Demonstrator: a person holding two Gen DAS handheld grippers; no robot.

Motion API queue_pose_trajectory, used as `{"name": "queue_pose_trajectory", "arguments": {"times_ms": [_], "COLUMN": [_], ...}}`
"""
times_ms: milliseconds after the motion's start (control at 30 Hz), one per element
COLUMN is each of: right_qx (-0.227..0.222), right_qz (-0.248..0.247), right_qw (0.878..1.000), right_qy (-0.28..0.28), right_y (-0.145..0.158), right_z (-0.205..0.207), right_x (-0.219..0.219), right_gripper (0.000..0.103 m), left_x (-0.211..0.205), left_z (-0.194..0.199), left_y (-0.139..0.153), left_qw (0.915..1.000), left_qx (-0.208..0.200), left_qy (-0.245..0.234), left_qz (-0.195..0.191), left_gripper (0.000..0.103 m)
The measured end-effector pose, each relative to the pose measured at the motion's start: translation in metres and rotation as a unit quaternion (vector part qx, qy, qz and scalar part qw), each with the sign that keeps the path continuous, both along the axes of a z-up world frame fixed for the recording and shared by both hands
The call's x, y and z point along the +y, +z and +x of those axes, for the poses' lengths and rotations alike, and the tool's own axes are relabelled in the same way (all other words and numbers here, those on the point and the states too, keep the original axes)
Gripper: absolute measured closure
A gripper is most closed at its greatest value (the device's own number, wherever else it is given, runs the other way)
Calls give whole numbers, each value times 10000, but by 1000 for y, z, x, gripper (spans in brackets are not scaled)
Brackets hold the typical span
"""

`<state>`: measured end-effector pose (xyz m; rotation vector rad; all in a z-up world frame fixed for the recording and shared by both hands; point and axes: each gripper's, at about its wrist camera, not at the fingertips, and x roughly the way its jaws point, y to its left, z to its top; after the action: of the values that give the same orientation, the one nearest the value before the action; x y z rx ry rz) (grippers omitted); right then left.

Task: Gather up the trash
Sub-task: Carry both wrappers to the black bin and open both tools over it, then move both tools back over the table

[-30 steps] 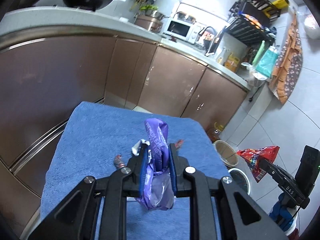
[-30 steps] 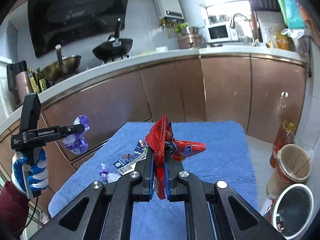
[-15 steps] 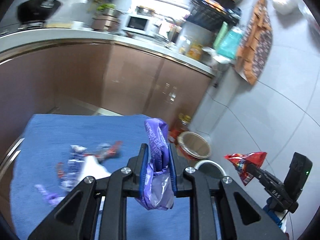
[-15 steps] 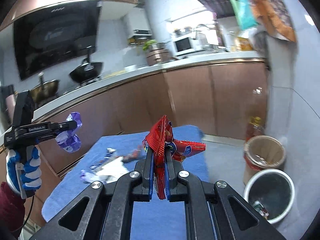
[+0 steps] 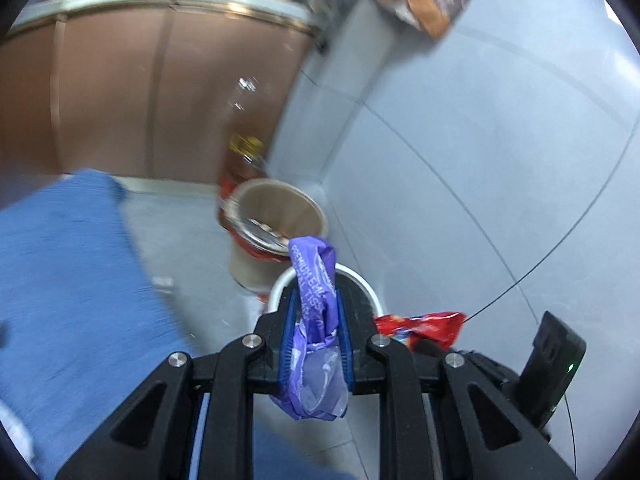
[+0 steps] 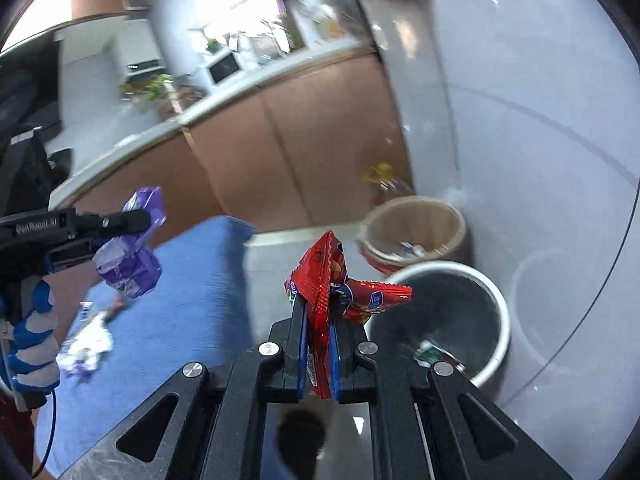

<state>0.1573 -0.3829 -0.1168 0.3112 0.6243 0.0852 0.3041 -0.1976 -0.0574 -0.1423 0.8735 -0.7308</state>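
a crumpled purple wrapper is clamped tight between the jaws of the left gripper, seen against the rim of a white bin on the floor. a red snack packet is pinched in the closed right gripper, just beside that bin. more wrappers are left on the blue-covered surface. a tan bin is seen behind the white one.

bins: white bin sat on the floor right by the wall, tan bin just behind it, touching-ish | table: towel-covered table was left of both bins | scraps lay near the table's left edge | cabinets ran behind everything
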Motion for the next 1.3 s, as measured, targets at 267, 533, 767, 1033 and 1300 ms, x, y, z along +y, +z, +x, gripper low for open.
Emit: {"name": "queue_pose_trajectory", "arguments": {"times_ms": [267, 533, 767, 1033, 1300], "right_qx": [489, 892, 1153, 992, 593], "right_qz": [-216, -344, -404, -473, -611], "right_qw": [9975, 9926, 9881, 9895, 9925], "right_qy": [-471, -743, -937, -937, -875], "right_y": [-50, -85, -103, -84, -42], "right_z": [42, 70, 77, 57, 34], "right_x": [-42, -64, -73, -57, -30], "right_gripper": [94, 92, 76, 67, 59], "left_x": [-104, -157, -170, -143, -97], "left_z": [56, 84, 97, 75, 34], "left_y": [-55, -102, -123, -95, -44], "left_qw": [9978, 9949, 9943, 9976, 9991], "left_qx": [266, 543, 716, 355, -260], "left_qy": [-566, -745, -672, -491, -62], "left_qz": [240, 402, 411, 322, 316], "left_gripper": [83, 78, 61, 61, 60]}}
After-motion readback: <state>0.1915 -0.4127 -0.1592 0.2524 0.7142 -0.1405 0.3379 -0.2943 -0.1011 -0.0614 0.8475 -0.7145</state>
